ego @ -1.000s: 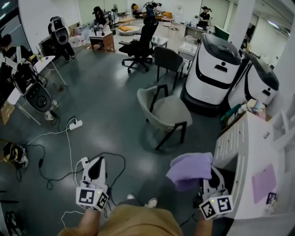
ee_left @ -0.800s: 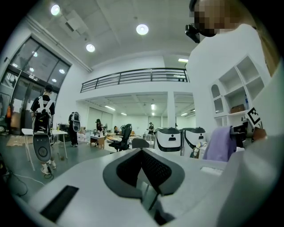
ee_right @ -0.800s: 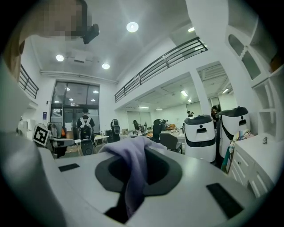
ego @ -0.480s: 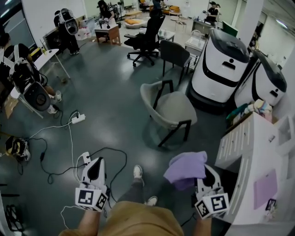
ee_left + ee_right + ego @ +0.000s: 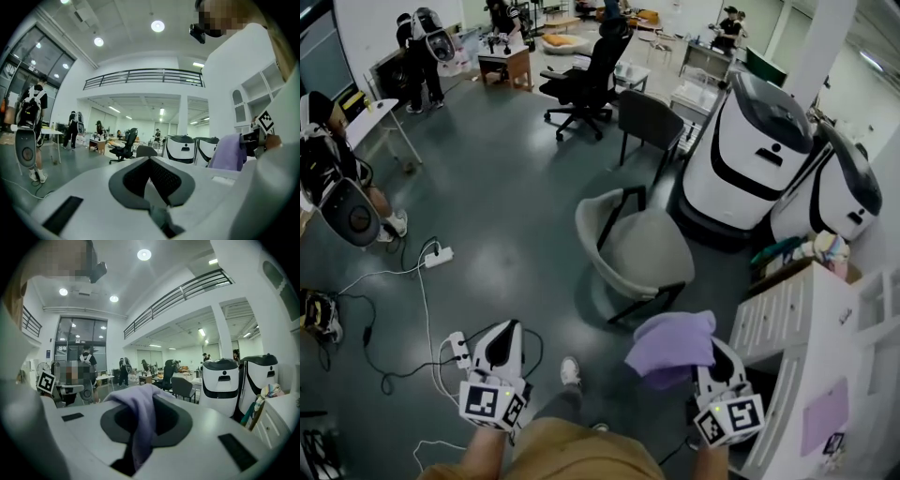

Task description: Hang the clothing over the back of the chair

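Underfoot, grey floor [image 5: 506, 206], viewed from the head camera; one person standing, shoe [image 5: 570, 371] visible between the two grippers. Item one: purple garment [image 5: 672, 345], bunched, no clear long axis, clamped in the right gripper [image 5: 715, 358], whose jaws stand nearly together on a fold of it; the rest spills forward and to the left over the jaw tips, and in the right gripper view it hangs down through the gap. Item two: left gripper [image 5: 503, 339], jaws together with nothing between them, held level beside the right one and well apart from it. Item three: beige chair [image 5: 642, 246] on black legs, unoccupied, nothing draped on it; it stands ahead of both grippers, well apart from them, a little left of the right gripper's line and right of the left gripper's. Its back appears to be the curved rim [image 5: 587, 234] on the left side in the head view, and its open seat faces the white machines [image 5: 741, 150]. Judgement: the garment-bearing right hand is the nearer of the two, yet the back lies on the chair's far-left flank from it, so the carry looks to run forward and leftward. Adjacent: white drawers [image 5: 787, 314] just right of the right gripper; loose cable [image 5: 403, 309] on the floor, left.
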The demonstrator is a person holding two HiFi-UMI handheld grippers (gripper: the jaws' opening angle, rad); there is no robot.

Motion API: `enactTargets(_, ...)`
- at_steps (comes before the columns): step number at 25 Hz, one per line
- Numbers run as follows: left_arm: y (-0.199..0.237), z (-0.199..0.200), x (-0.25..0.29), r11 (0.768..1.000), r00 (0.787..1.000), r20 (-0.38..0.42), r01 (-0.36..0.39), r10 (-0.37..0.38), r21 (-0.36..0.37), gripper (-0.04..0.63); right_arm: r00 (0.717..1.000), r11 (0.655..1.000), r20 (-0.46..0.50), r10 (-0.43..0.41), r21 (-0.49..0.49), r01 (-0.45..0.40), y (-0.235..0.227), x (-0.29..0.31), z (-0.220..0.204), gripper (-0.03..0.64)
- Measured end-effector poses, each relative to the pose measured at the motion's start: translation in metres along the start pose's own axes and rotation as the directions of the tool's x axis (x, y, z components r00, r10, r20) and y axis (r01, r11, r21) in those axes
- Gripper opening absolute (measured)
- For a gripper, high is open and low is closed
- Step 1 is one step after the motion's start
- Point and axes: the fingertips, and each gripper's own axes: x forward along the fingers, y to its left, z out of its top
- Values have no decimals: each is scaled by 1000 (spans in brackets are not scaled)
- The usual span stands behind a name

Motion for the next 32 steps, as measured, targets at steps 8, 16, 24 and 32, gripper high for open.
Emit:
enactTargets(8, 68, 28, 139, 996, 996, 14, 84, -83, -30, 3, 998, 997, -6, -70, -33, 70, -17, 121, 50, 49)
enactTargets(16, 70, 30, 233, 988, 989, -2, 148, -148, -54, 3, 989, 990, 51, -136, -23, 137, -57, 173, 86, 51)
enactTargets(24, 48, 33, 304, 991, 992, -15, 125, -126, -36, 3, 991, 993, 54, -122, 2, 122, -130, 219, 94, 51)
enactTargets(32, 32, 73, 348, 999, 999, 15, 34, -34, 10, 3, 998, 1000, 65, -23, 3, 23, -186, 270, 117, 51)
